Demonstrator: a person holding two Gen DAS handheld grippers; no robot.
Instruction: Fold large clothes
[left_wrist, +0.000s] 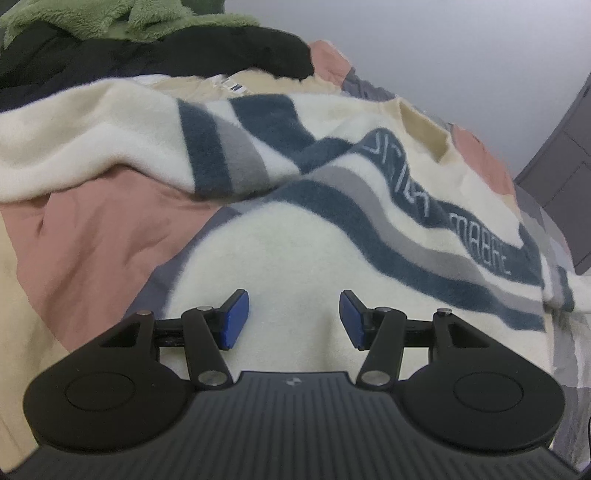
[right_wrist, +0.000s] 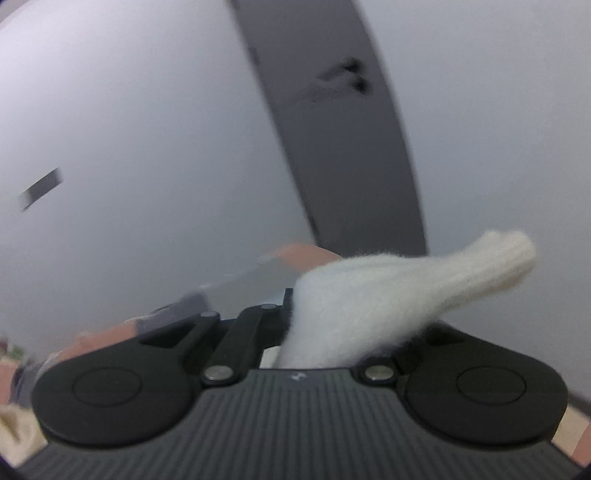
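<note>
Hovering over cream sweater (left_wrist: 295, 251), left gripper (left_wrist: 294, 319) jaws wide apart, right gripper (right_wrist: 295, 317) pinching its cuff (right_wrist: 406, 277)

A green fluffy cloth (left_wrist: 110, 18) and a black one (left_wrist: 184, 48) pile up at the upper left, blocking that side. The upper right is bare wall (left_wrist: 443, 44).

The right tool (right_wrist: 295, 314) is clamped on a fuzzy cream sweater cuff (right_wrist: 388, 295), which sticks out rightward before a pale wall (right_wrist: 147, 129) and dark post (right_wrist: 340, 129).
</note>
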